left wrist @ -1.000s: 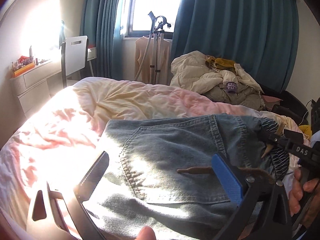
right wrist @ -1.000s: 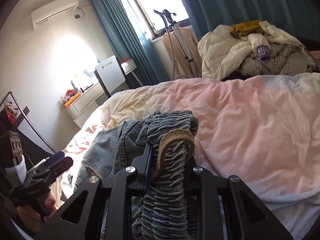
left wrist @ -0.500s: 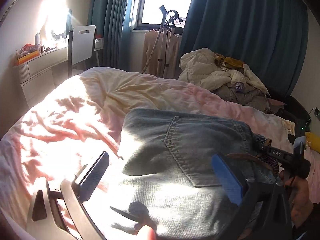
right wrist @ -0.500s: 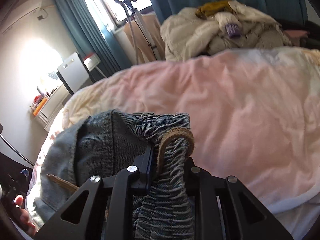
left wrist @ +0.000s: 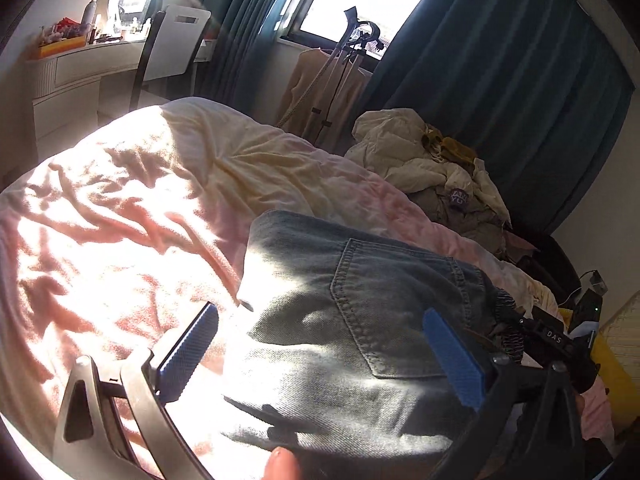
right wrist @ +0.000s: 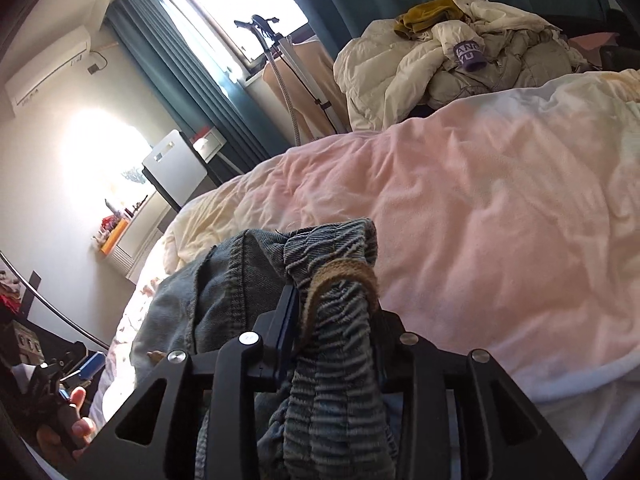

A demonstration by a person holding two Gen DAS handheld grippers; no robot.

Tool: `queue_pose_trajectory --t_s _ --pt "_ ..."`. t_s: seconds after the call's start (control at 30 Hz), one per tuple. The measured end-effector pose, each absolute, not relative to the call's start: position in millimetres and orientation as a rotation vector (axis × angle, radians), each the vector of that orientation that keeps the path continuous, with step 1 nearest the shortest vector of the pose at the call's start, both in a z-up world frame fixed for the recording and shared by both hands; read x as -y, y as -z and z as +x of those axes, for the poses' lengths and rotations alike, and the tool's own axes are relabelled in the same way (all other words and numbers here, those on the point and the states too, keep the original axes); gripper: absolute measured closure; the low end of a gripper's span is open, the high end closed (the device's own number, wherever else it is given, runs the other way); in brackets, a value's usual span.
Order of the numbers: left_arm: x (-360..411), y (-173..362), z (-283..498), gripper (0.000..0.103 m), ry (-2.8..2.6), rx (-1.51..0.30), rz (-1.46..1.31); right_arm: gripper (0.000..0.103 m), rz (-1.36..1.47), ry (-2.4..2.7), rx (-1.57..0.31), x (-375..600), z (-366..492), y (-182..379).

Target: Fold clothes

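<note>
**Jeans on the bed: right gripper clamped on waistband, left gripper spread**

Right gripper: jaws closed tight on the gathered elastic waistband of the denim jeans. Waistband bunches up between the fingers and stands above them; a tan inner band loops over the top of the pinch. Denim hangs down behind the jaws, toward the camera.

Left gripper: jaws wide apart, blue-padded fingers either side of the jeans, nothing gripped. Fabric lies ahead of and between the fingers, back pocket face up, just inside the right-hand finger. Whether the pads touch the cloth, cannot tell.

Jeans rest on a pink and cream duvet, strongly sunlit beyond the left-hand finger. A fingertip shows at the bottom edge.

Beyond the jaws: heap of pale clothes, garment steamer stand, teal curtains, white chair.
</note>
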State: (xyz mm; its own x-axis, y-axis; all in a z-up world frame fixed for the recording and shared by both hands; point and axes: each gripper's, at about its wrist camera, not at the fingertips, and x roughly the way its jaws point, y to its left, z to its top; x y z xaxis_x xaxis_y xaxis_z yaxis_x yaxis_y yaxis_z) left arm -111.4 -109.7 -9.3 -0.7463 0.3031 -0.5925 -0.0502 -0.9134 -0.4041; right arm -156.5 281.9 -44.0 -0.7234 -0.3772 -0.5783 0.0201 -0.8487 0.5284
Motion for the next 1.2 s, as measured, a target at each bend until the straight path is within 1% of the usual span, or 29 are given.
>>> queue_pose_trajectory --t_s 0.03,0.07,0.1,0.13,0.17,0.2,0.37,0.57,0.67,0.87,0.97,1.03,1.1,1.2 --pt "111.2 8.2 -109.7 0.000 -2.701 0.556 -1.009 0.060 1.033 2.621 0.756 -284.8 -149.2 40.3" --pt "112.6 7.2 -107.9 0.000 -2.689 0.566 -1.003 0.050 1.030 2.614 0.778 -288.2 -141.9 38.0" --pt "113.5 6.4 -106.4 0.000 -2.686 0.565 -0.998 0.043 1.029 2.603 0.803 -291.8 -134.5 36.5" --pt "114.0 5.8 -105.1 0.000 -2.688 0.557 -0.994 0.039 1.040 2.582 0.836 -295.5 -128.0 37.0" --pt "113.6 6.3 -105.7 0.000 -2.676 0.541 -1.008 0.031 1.062 2.560 0.869 -299.1 -122.3 38.6" --pt "112.6 8.2 -107.9 0.000 -2.653 0.519 -1.034 0.025 1.091 2.533 0.904 -302.4 -117.6 41.4" --pt "108.2 30.6 -128.8 0.000 -2.532 0.415 -1.209 0.025 1.248 2.321 1.082 -306.3 -110.2 70.6" --pt "121.1 57.4 -152.3 0.000 -2.412 0.545 -1.334 0.025 1.377 2.235 1.069 -293.4 -100.4 84.6" --pt "122.7 66.1 -159.4 0.000 -2.379 0.571 -1.365 0.025 1.389 2.183 1.069 -283.7 -96.9 88.3" --pt "125.6 85.1 -173.0 0.000 -2.319 0.630 -1.443 0.024 1.421 2.083 0.994 -252.3 -120.1 105.0" --pt "127.6 99.1 -180.1 0.000 -2.285 0.649 -1.517 0.022 1.441 2.024 1.022 -246.6 -130.1 121.6" --pt "128.3 105.8 -183.5 0.000 -2.260 0.674 -1.538 0.022 1.426 2.006 1.038 -244.6 -134.1 125.9" --pt "127.8 105.8 -184.1 0.000 -2.251 0.689 -1.523 0.019 1.379 2.008 1.052 -244.2 -134.9 120.2" --pt "125.9 104.9 -183.7 0.005 -2.223 0.712 -1.500 0.019 1.289 1.995 1.069 -243.6 -133.0 106.9"
